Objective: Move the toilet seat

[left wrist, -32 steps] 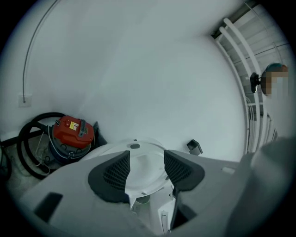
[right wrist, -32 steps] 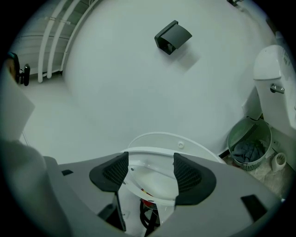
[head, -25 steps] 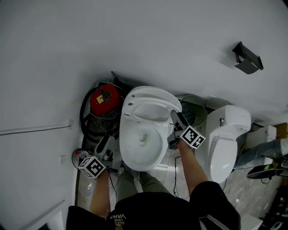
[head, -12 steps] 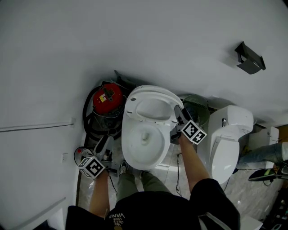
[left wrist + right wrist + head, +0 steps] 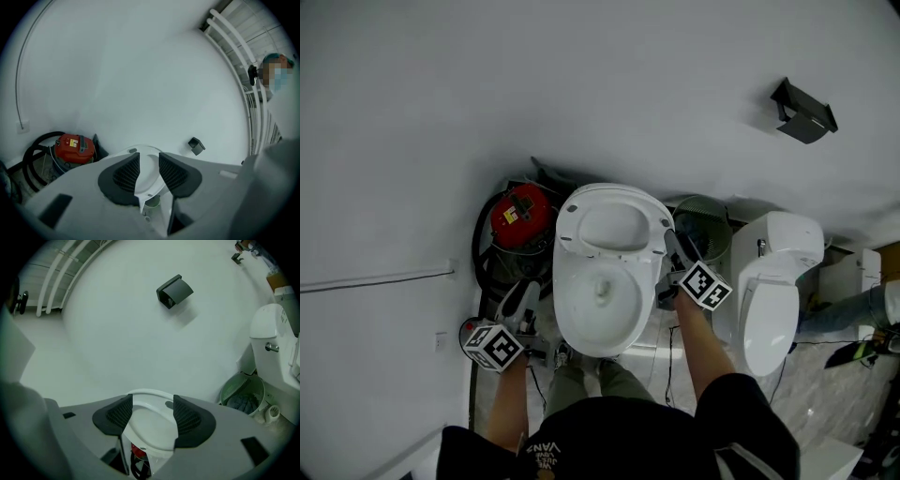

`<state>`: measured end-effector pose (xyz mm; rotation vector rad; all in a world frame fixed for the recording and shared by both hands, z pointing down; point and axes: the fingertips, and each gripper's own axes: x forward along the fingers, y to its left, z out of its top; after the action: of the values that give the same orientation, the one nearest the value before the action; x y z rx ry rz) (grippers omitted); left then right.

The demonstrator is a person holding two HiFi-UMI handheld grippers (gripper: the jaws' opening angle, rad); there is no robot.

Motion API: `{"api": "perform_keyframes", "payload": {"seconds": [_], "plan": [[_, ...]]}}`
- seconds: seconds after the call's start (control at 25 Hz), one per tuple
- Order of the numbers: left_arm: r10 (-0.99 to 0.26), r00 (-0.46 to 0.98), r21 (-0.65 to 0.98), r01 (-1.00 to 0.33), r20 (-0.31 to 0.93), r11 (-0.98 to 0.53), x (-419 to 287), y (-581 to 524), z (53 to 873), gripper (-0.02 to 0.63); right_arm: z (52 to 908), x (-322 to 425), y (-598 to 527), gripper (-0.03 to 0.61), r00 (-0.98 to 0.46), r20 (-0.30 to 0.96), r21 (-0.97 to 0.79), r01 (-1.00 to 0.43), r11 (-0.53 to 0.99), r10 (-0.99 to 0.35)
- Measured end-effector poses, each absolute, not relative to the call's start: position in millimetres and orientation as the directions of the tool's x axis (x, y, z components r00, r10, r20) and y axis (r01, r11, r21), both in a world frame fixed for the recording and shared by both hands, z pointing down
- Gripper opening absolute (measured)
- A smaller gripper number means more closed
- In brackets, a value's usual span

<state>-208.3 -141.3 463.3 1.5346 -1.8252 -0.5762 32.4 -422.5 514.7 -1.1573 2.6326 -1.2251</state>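
A white oval plastic toilet seat (image 5: 614, 225) stands raised at the back edge of its white ceramic bowl (image 5: 563, 311). The right gripper (image 5: 672, 246), jaws spread, sits at the seat's right rim. The left gripper (image 5: 517, 302), jaws parted and empty, hangs beside the bowl's left edge.

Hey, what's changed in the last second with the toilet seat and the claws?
Very little. The toilet seat looks slightly rounder from above, so it may have tipped a bit, but the head camera shifted too, so I can't be sure. Nothing was gripped or let go: the right claw stays open at the seat's right edge, and the left claw stays open, low beside the bowl.
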Motion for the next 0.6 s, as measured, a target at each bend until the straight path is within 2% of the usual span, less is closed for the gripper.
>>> {"api": "perform_keyframes", "payload": {"seconds": [0.24,0.6], "plan": [[-0.983,-0.028,0.669,-0.729,0.181,0.144,-202.4,-155.8,445.6,0.077,488.2,47.4,-399.4,0.199,-0.717,0.242,-0.64,-0.624,0.448,-0.653],[-0.986,0.047,0.604,-0.795,0.163,0.062,-191.4,-160.9,418.6,0.002,439.8,67.8,-363.4,0.041,-0.69,0.179,-0.571,-0.653,0.497,-0.702]]}}
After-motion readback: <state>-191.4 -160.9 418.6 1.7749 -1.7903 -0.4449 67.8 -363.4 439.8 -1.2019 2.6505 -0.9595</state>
